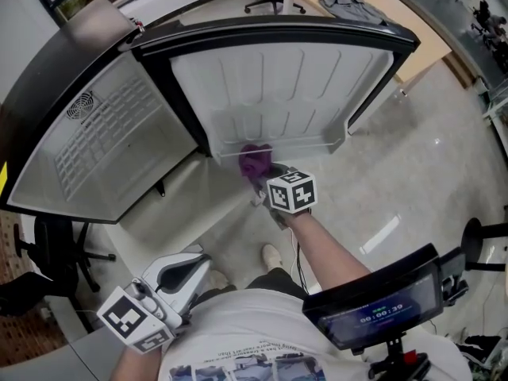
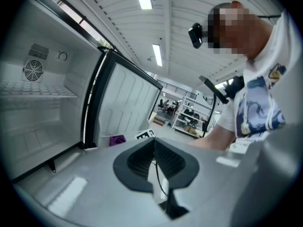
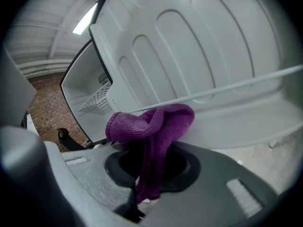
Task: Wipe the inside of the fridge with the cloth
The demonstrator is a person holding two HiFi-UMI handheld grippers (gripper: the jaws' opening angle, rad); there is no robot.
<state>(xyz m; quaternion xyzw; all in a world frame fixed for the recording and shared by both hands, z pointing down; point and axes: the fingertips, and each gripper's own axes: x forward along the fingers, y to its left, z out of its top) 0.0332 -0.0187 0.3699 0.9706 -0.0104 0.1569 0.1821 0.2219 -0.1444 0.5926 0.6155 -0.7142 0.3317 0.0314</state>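
The right tool (image 1: pixel 260 178) was clenched on a purple cloth (image 1: pixel 253 159), while the left tool (image 1: pixel 194 262) hung low beside the person's body, well apart from the fridge (image 1: pixel 48 70). The left tool's jaws were together with nothing between them.

The black-cased fridge stood open. Its white compartment (image 1: pixel 127 165) held a wire shelf (image 1: pixel 95 145), and a round fan vent (image 1: pixel 81 105) sat in the back wall above the shelf. The door (image 1: pixel 294 78) was swung wide, with its white ribbed liner turned toward the person. Beyond the door stood a pale wooden counter (image 1: pixel 413 38) carrying a crumpled grey garment (image 1: pixel 353 6). Along the door's lower edge ran a moulded door shelf (image 1: pixel 321 144), fronted by a thin rail (image 3: pixel 227 86).

The cloth was at the left end of that door shelf, up against the rail and the liner. Whether it was pressed hard on the plastic could not be told. In the right gripper view the jaws pinched the cloth at a fold. A thick bunched end bulged above and ahead of the jaw tips, toward the door, and a narrow tail of cloth hung back down between the jaws toward the tool's body. The cloth was the only part of that tool's load near the liner, with the jaws themselves just short of the door shelf.
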